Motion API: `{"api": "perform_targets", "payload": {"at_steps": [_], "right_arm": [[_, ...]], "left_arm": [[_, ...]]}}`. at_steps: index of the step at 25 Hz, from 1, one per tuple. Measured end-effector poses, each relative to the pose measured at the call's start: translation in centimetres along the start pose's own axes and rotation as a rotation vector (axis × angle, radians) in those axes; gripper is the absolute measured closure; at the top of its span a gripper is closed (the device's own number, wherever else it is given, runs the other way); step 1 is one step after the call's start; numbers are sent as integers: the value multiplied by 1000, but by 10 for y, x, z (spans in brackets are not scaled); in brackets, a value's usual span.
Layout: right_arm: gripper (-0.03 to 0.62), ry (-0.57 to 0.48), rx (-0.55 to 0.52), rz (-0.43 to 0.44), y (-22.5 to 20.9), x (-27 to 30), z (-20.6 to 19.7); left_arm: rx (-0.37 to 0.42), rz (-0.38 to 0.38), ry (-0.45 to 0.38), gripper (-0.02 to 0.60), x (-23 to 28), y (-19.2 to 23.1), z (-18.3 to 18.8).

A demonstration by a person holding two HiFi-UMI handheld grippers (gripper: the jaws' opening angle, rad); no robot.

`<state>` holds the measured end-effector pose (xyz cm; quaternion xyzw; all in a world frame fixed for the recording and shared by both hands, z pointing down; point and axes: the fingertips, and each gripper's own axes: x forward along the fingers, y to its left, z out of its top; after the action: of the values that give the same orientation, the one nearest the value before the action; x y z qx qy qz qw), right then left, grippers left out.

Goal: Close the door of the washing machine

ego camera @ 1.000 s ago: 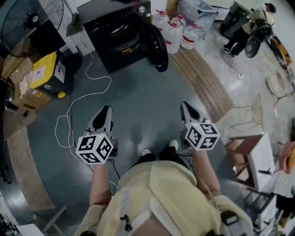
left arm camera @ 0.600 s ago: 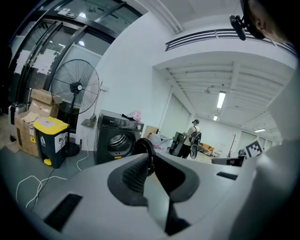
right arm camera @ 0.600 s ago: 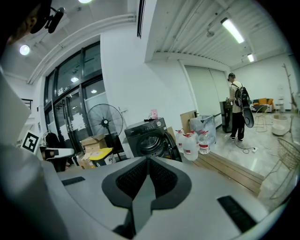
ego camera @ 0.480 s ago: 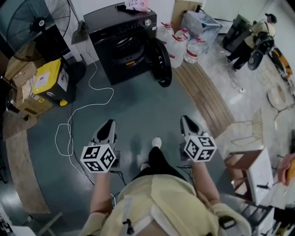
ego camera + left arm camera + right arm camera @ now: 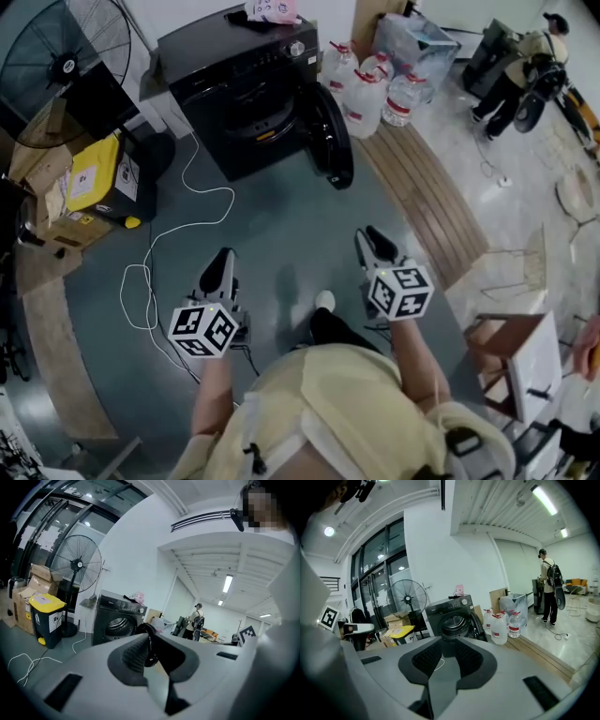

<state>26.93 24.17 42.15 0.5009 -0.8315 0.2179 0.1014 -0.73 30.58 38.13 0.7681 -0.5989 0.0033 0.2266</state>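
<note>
The person has stepped nearer the black washing machine (image 5: 239, 80), which stands well ahead of both tongs. Its round door (image 5: 333, 136) hangs open, nearer the right tongs (image 5: 369, 238), whose jaws are opening, empty. The left tongs (image 5: 223, 257) stand parted, empty.

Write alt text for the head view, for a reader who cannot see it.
A black front-loading washing machine stands on a grey floor, its round door swung open on its right. A person in a pale yellow top holds the left gripper and right gripper pointed towards it, both empty, the right's jaws opening.
</note>
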Motion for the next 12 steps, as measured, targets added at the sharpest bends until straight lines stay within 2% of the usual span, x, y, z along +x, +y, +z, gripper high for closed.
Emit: {"api": "perform_targets", "payload": {"at_steps": [8, 12], "right_arm": [[472, 58, -15, -1, -46, 65, 17], [462, 76, -17, -8, -68, 88, 21]], "left_arm": [[8, 23, 47, 538, 71, 10, 9], [-7, 34, 55, 538, 99, 12, 14]]}}
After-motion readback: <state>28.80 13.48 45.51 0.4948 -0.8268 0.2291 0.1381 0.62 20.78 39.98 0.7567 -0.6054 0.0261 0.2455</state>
